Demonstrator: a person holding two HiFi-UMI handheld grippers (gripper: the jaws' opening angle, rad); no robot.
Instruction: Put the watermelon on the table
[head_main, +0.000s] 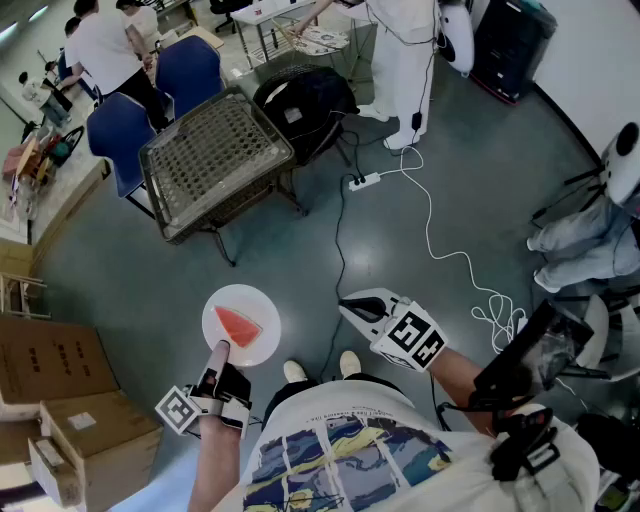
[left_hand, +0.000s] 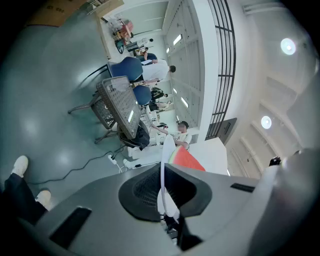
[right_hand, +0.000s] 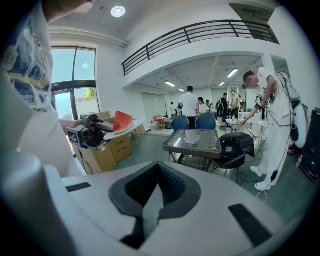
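A red watermelon slice (head_main: 238, 325) lies on a round white plate (head_main: 225, 300). My left gripper (head_main: 218, 352) is shut on the plate's near rim and holds it level above the floor, in front of my feet. In the left gripper view the plate (left_hand: 164, 165) shows edge-on between the jaws, with the watermelon slice (left_hand: 186, 159) on its right. The glass-topped wicker table (head_main: 215, 155) stands some way ahead and is apart from the plate. My right gripper (head_main: 358, 305) is shut and empty, right of the plate. The right gripper view shows the watermelon slice (right_hand: 122, 120) at left and the table (right_hand: 192, 140) ahead.
Two blue chairs (head_main: 185, 70) stand behind the table. A black bag on a chair (head_main: 305, 100) sits at its right. A power strip with a white cable (head_main: 365, 181) lies on the floor. Cardboard boxes (head_main: 50, 370) are at left. A person in white (head_main: 400, 50) stands beyond.
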